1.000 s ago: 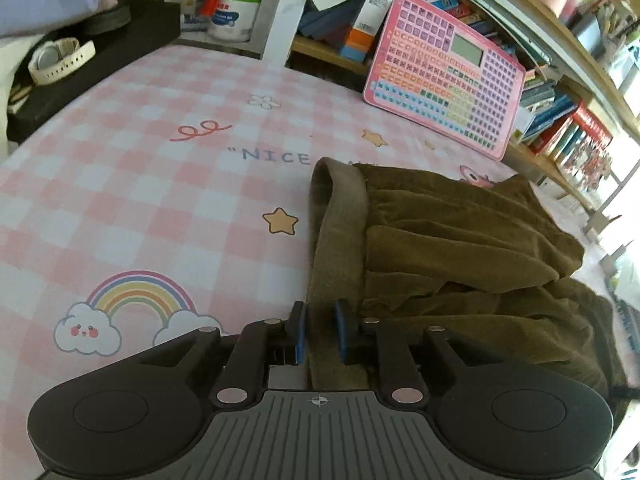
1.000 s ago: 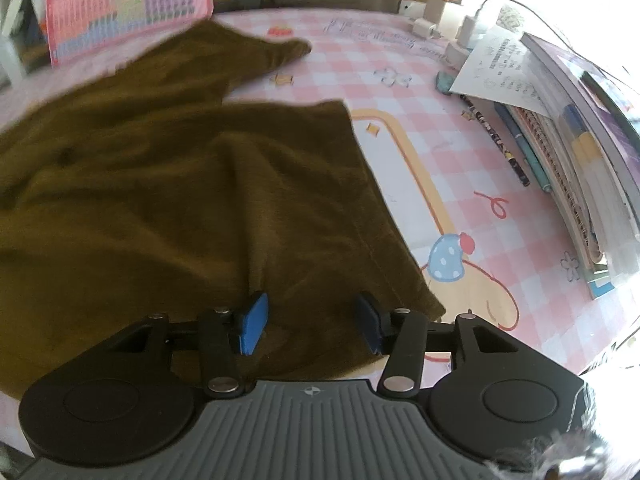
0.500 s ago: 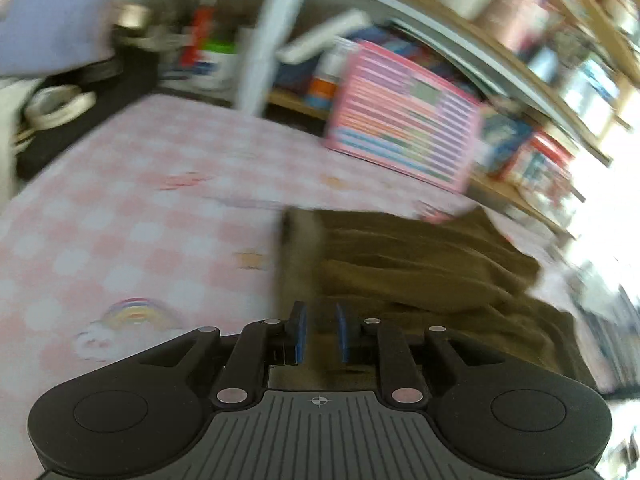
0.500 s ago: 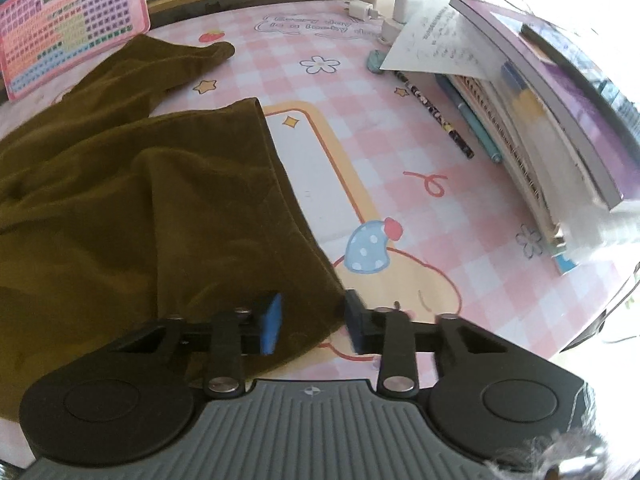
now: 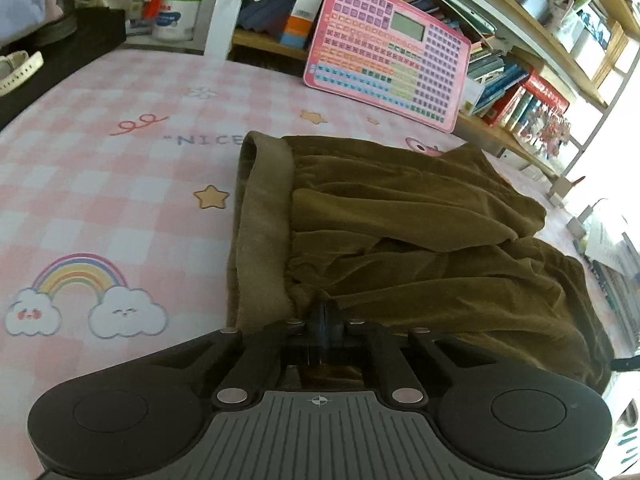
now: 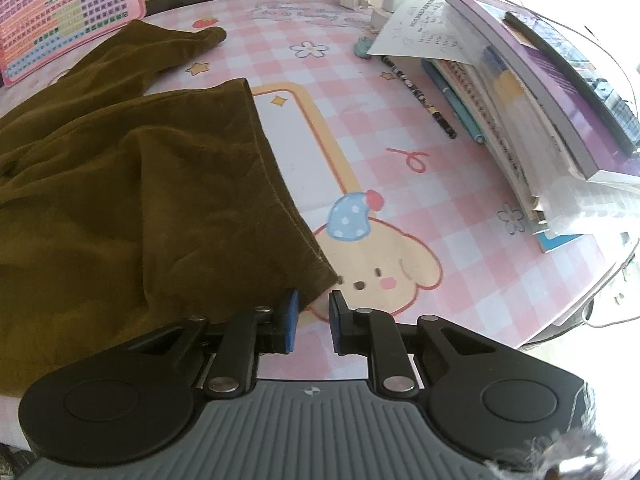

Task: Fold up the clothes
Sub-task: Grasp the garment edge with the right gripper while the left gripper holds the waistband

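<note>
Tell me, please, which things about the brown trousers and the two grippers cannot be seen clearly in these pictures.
- Left wrist view: the left gripper is closed at the waistband of the brown trousers; its own fingers hide how much cloth is pinched.
- Right wrist view: the right gripper is open at the hem corner; whether a pad touches the cloth is unclear.
- Both views: the picture edges cut off the trousers.

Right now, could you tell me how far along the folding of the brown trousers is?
Early stage. Nothing is folded: the brown trousers lie rumpled on the pink mat. In hand: the left gripper pinches the waistband; the right gripper is open at a leg hem corner. All folds remain.
</note>
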`<state>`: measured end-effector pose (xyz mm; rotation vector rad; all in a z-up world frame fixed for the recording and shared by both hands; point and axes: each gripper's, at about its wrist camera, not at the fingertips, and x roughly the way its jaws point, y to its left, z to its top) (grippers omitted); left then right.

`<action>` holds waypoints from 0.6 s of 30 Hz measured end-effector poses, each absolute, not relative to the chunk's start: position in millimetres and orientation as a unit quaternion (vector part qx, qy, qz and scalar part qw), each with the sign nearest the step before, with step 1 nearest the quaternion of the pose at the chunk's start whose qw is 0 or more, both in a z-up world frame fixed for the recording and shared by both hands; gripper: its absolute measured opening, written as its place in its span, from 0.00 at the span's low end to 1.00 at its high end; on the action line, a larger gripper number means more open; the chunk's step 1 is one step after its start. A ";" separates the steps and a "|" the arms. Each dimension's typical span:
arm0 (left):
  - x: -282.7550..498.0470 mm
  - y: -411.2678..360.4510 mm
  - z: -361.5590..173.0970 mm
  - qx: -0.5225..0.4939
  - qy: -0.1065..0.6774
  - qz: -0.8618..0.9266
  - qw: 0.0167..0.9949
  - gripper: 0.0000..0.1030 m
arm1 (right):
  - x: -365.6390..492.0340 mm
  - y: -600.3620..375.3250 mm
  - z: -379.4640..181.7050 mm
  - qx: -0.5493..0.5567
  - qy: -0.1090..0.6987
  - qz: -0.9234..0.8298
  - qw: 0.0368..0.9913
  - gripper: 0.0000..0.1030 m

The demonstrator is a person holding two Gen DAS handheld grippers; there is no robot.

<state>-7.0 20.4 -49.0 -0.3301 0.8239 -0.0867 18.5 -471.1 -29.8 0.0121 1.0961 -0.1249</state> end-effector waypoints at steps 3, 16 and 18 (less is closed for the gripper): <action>-12.5 25.0 -46.9 -0.156 0.398 -0.034 0.903 0.05 | 19.4 -459.9 -30.1 0.002 0.522 -0.050 0.852 0.11; -35.7 73.7 -50.9 -0.188 0.390 -0.017 0.901 0.05 | 11.0 -409.0 -32.1 -0.030 0.513 -0.030 0.857 0.08; -35.7 74.8 -51.2 -0.190 0.390 -0.022 0.901 0.05 | 9.9 -410.2 -33.0 -0.038 0.510 -0.041 0.858 0.08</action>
